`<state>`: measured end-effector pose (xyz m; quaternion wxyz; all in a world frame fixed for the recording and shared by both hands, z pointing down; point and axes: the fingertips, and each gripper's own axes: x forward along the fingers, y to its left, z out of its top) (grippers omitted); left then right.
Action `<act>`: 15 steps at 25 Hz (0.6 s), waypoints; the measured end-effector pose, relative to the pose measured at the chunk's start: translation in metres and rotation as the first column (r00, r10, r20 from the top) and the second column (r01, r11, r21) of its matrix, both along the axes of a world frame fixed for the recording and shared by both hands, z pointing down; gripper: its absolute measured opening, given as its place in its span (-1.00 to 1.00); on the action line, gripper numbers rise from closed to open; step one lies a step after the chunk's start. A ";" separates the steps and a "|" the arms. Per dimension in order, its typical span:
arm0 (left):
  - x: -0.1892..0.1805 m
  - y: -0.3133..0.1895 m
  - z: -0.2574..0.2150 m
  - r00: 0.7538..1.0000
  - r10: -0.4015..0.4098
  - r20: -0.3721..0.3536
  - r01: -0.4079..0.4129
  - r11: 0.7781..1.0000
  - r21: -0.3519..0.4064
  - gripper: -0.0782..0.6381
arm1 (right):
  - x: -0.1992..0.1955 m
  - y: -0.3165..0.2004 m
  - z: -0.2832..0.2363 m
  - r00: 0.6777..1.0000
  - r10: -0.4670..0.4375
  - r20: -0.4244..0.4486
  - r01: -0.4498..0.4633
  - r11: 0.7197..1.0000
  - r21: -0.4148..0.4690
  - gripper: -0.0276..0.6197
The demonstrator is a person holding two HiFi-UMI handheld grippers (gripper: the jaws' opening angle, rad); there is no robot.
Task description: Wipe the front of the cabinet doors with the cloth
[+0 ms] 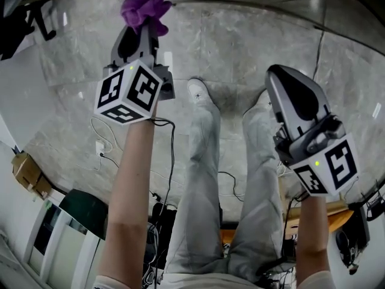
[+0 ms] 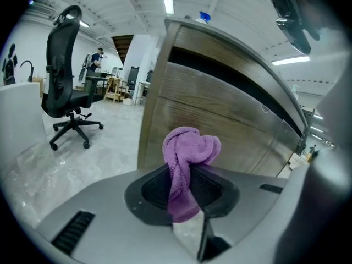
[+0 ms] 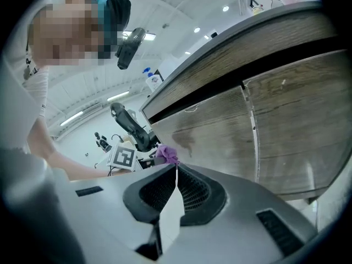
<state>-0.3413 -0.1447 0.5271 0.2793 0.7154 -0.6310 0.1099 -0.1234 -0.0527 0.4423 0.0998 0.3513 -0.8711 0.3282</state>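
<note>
Grey left gripper [image 2: 184,175] clamps a purple terry cloth [image 2: 190,150]. Its long axis runs along the jaws, with the bunched end pointing at the brown wood-grain cabinet door [image 2: 220,109]; contact is unclear. Grey right gripper [image 3: 176,172] is clenched with nothing between its jaws.

Arms extended, the left hand-held gripper [image 1: 142,27] clamps the cloth [image 1: 146,8], the right hand-held gripper [image 1: 278,76] closed empty.
</note>
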 end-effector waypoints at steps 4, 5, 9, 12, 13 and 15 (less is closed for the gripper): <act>0.072 0.015 0.017 0.996 0.081 -0.027 -0.082 0.996 -0.037 -0.55 | 0.036 0.002 0.002 1.000 0.012 0.002 -0.012 1.000 -0.007 -0.82; 0.093 0.017 0.022 0.994 0.102 -0.037 -0.104 0.994 -0.044 -0.55 | 0.047 0.003 0.004 1.000 0.016 0.001 -0.016 1.000 -0.011 -0.82; 0.169 0.018 0.034 0.979 0.189 -0.074 -0.193 0.980 -0.049 -0.55 | 0.087 0.008 0.015 1.000 0.025 -0.006 -0.026 0.999 -0.019 -0.82; 0.215 0.014 0.040 0.965 0.244 -0.095 -0.249 0.967 -0.050 -0.55 | 0.114 0.014 0.021 0.999 0.043 -0.002 -0.043 0.999 -0.031 -0.82; 0.228 0.013 0.042 0.960 0.259 -0.106 -0.265 0.963 -0.050 -0.55 | 0.121 0.017 0.023 0.999 0.047 0.001 -0.047 0.998 -0.036 -0.82; 0.251 0.008 0.045 0.950 0.283 -0.131 -0.291 0.956 -0.047 -0.55 | 0.132 0.023 0.027 0.999 0.052 0.003 -0.052 0.998 -0.046 -0.82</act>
